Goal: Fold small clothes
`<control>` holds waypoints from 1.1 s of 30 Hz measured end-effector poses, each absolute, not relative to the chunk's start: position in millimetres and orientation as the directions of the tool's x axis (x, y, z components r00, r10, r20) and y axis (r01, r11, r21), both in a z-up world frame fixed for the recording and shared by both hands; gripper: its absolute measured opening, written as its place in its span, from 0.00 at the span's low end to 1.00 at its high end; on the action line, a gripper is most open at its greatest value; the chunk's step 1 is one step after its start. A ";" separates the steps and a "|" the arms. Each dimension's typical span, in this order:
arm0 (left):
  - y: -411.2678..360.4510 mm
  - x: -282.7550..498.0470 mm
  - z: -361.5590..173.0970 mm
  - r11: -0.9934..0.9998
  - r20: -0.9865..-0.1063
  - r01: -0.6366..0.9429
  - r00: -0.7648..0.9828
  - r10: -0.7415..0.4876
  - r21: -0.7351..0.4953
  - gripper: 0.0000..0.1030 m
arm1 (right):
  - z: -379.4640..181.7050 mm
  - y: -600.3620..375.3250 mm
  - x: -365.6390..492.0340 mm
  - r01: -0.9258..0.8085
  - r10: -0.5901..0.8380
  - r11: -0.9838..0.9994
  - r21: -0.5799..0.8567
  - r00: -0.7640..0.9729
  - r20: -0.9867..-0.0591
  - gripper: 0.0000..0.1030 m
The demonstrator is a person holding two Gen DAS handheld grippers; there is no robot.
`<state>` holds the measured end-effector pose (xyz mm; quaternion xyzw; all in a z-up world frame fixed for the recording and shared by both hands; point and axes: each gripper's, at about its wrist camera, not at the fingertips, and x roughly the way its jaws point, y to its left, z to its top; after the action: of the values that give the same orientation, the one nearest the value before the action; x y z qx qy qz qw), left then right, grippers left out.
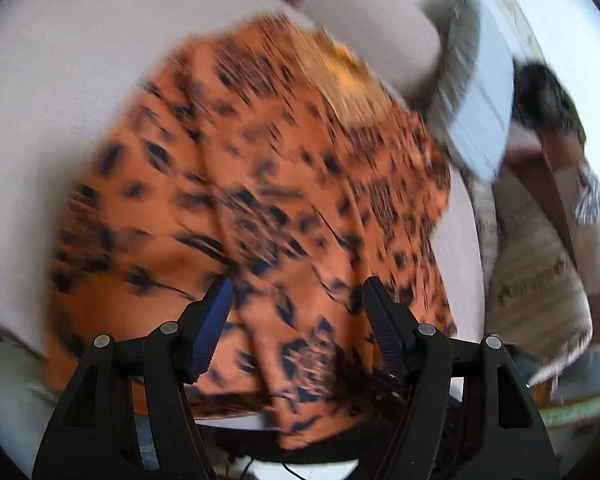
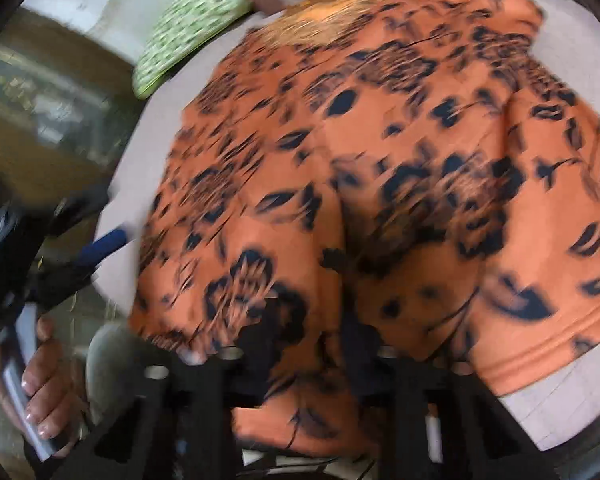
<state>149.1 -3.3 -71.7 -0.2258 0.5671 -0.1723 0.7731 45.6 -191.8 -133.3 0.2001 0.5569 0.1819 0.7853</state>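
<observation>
An orange garment with a black floral print (image 1: 260,184) lies spread on a pale grey surface (image 1: 52,100); both views are motion-blurred. My left gripper (image 1: 296,300) is open, its fingers apart just above the garment's near hem. In the right wrist view the same garment (image 2: 380,160) fills the frame and drapes over my right gripper, hiding its fingertips. The left gripper (image 2: 100,244) shows at the left edge there, held by a hand (image 2: 40,380).
A green patterned cloth (image 2: 188,20) lies at the far edge of the surface. A white board-like object (image 1: 484,120) and beige woven fabric (image 1: 540,272) sit to the right. The surface's edge (image 1: 468,240) runs close to the garment's right side.
</observation>
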 end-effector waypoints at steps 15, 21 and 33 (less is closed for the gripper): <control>-38.9 158.6 -99.8 0.852 -0.839 0.057 0.156 -0.522 -0.520 0.03 | -102.7 -166.2 6.4 -0.217 0.640 0.767 0.604 0.330 -0.694 0.04; 94.0 151.6 -17.7 0.855 -0.771 -0.032 0.452 -0.449 -0.517 0.03 | -79.5 -183.1 13.3 -0.224 0.621 0.779 0.585 0.404 -0.672 0.30; 205.9 153.6 -37.2 0.856 -0.849 -0.334 0.490 -0.199 -0.394 0.11 | -135.5 -153.3 102.9 -0.200 0.155 0.977 0.075 0.417 -0.895 0.47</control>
<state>153.6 205.9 -37.2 -0.2650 0.5033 0.0412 0.8214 102.9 -153.3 -135.5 -0.0214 0.5293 0.1053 0.8416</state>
